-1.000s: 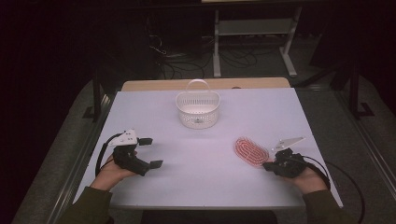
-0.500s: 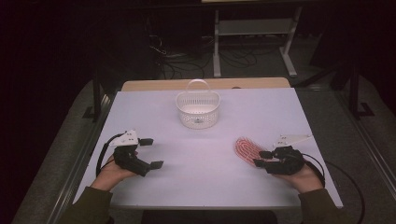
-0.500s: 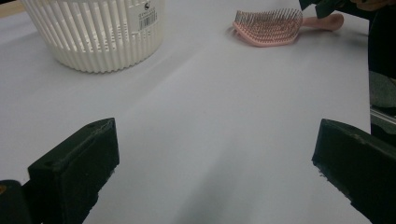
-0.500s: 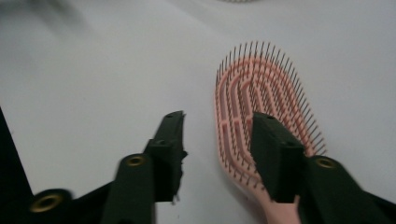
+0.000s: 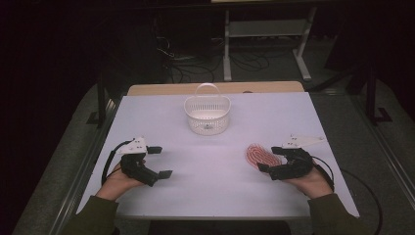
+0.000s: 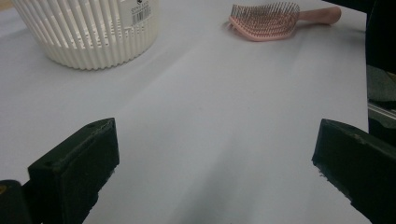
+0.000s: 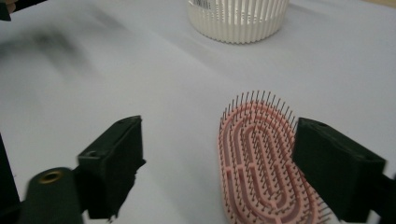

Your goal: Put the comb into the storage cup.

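A pink hairbrush (image 5: 258, 154) lies bristles up on the white table (image 5: 235, 196), right of centre. My right gripper (image 5: 269, 158) sits at its near right end. Its jaws have just been opening and now stand wide. In the right gripper view the hairbrush (image 7: 261, 158) lies between the jaws, close to the right one, and the pads do not press on it; the right gripper (image 7: 219, 170) is open. My left gripper (image 5: 160, 161) rests at the table's near left, open and with nothing in it. In the left gripper view the left gripper (image 6: 215, 177) looks toward the hairbrush (image 6: 271, 18).
A white slatted basket (image 5: 207, 115) with a handle stands at the middle back of the table; the same basket (image 6: 88, 32) and again the basket (image 7: 238, 18) show in the gripper views. Beyond the table are dark floor, cables and a metal frame (image 5: 264, 34).
The right gripper's jaws went from shut to wide open, and that hand shifted slightly left and up at the brush. The brush, the basket and the left hand stayed put.
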Action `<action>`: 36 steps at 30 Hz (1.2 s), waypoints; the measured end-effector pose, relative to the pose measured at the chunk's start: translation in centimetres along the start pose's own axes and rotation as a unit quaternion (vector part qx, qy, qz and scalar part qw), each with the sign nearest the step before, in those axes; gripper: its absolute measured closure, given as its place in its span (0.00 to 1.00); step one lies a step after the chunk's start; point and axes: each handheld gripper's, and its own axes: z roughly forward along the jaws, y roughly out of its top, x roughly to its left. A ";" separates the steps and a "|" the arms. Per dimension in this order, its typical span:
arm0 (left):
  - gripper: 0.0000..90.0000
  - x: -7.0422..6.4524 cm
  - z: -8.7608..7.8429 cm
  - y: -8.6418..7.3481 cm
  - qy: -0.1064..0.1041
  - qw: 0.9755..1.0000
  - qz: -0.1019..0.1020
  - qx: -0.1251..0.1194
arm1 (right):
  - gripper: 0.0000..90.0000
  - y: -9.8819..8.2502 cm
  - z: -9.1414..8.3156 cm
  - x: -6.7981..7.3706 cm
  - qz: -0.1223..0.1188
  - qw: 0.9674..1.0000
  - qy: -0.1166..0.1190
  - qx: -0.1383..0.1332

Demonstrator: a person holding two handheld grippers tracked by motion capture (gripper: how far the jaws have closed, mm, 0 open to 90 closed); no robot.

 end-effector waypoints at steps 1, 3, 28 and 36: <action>0.00 0.0 0.0 0.0 0.001 1.000 0.001 0.000 | 0.14 0.1 0.1 0.0 0.000 1.000 -0.002 -0.003; 0.00 0.0 0.0 0.1 0.002 1.000 0.002 0.000 | 0.13 0.2 0.1 0.0 0.001 1.000 -0.005 -0.008; 0.00 -1.1 0.0 -0.2 -0.005 1.000 0.009 -0.001 | 0.00 1.1 0.3 0.4 -0.016 0.999 0.009 -0.027; 0.00 -0.9 -0.2 -0.3 -0.002 1.000 0.005 -0.006 | 0.00 1.6 0.1 0.4 -0.022 1.000 0.006 -0.018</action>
